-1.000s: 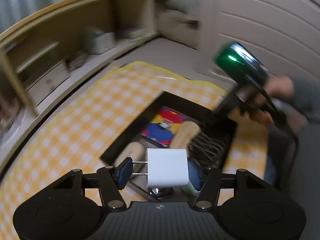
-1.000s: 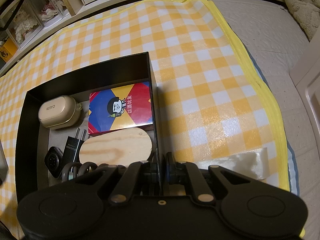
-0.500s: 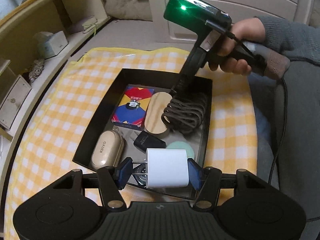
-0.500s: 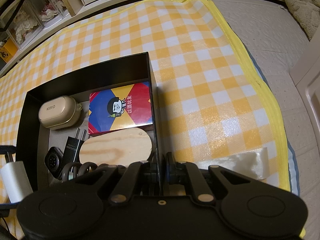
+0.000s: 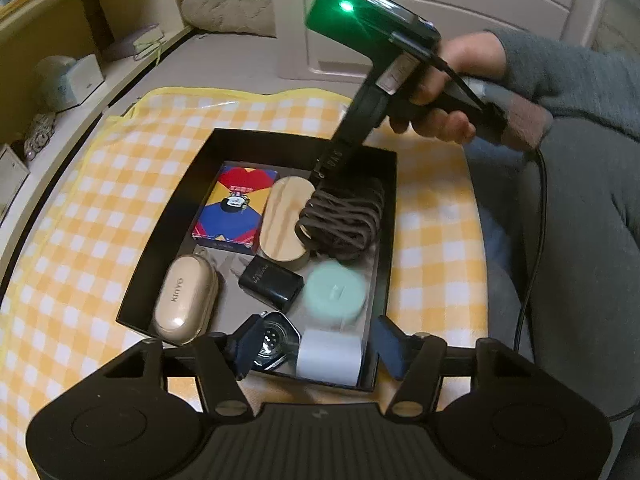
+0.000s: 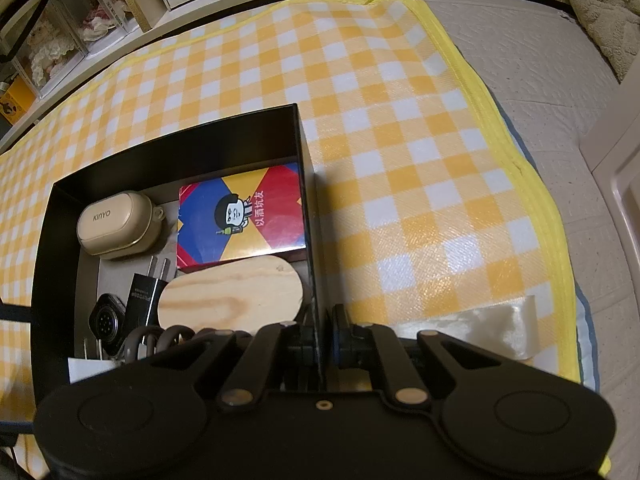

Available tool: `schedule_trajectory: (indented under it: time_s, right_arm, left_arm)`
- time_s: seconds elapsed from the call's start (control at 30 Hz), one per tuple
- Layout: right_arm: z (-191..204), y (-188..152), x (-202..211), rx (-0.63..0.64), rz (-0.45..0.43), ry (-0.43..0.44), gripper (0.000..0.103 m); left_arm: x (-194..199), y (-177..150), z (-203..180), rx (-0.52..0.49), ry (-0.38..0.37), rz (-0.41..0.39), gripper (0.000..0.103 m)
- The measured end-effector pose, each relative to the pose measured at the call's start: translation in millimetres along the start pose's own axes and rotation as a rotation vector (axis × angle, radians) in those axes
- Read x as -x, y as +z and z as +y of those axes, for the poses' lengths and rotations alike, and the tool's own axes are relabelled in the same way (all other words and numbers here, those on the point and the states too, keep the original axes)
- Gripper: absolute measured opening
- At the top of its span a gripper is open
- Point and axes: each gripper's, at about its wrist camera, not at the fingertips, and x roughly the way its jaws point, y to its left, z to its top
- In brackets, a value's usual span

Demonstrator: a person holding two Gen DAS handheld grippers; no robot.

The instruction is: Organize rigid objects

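A black tray [image 5: 256, 138] sits on a yellow checked cloth [image 5: 100, 208]. My left gripper [image 5: 318, 350] hovers over its near corner with its jaws opening. The white charger [image 5: 330, 356] lies in that corner between the blue pads [image 5: 390, 354], and neither pad touches it. Its edge and prongs also show as the white charger [image 6: 90, 368] in the right wrist view. My right gripper [image 6: 323, 338] is shut on the black tray's [image 6: 306, 184] side wall; a hand [image 5: 444, 92] holds that gripper.
The tray holds a coloured card box [image 5: 236, 208], a wooden oval [image 5: 284, 224], a coiled brown cord [image 5: 344, 220], a beige Kinyo case [image 5: 186, 300], a black charger [image 5: 270, 282], a mint round case [image 5: 336, 294] and a smartwatch [image 5: 274, 340]. Shelves [image 5: 80, 40] stand beyond the cloth.
The left gripper swung over the tray, came down at its near corner and spread its jaws. The white charger has left the pads and lies in the tray. The right gripper stayed put.
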Motion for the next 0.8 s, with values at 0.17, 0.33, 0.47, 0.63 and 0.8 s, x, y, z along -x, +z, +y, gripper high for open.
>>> schedule_trajectory:
  time_s: [0.17,0.33,0.47,0.63,0.8]
  right_arm:
    - [-0.3,0.0,-0.3,-0.001,0.000,0.000,0.008]
    - [-0.3,0.1,-0.2,-0.001,0.000,0.000,0.008]
    - [-0.3,0.1,-0.1,-0.001,0.000,0.000,0.008]
    - [-0.1,0.3,-0.6,-0.001,0.000,0.000,0.008]
    - [-0.3,0.4,-0.3,-0.001,0.000,0.001,0.008]
  left_arm:
    - [3.3,0.3,5.1,0.019,0.009,-0.001,0.062]
    - [3.4,0.4,4.2,0.017,0.000,0.002,0.062]
    - [2.2,1.4,2.0,0.014,-0.014,-0.003,0.062]
    - [2.5,2.9,-1.4,0.012,-0.018,-0.003,0.062]
    - [8.8,4.6,-3.8,0.026,-0.014,-0.034,0.063]
